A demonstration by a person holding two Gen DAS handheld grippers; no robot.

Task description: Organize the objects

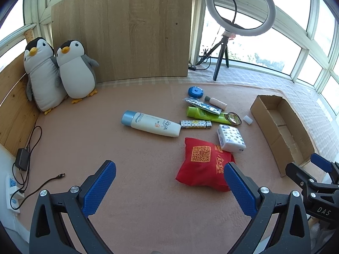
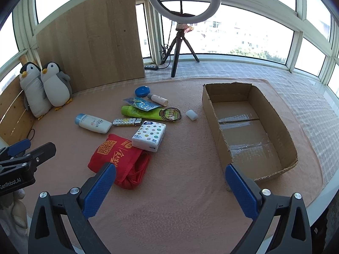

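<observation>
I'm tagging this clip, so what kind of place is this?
Probably a glazed balcony or sunroom at home, set up for recording: windows wrap round, a ring light stands on a tripod, plush penguins sit in the corner.

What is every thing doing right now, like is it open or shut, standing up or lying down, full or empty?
cardboard box: open, empty
left gripper: open, holding nothing
right gripper: open, holding nothing
sunscreen bottle: lying down, cap on
green tube: lying down
red bag: lying crumpled
tissue pack: lying flat, partly on the red bag
penguin toys: upright, leaning together
ring light: standing on its tripod
</observation>
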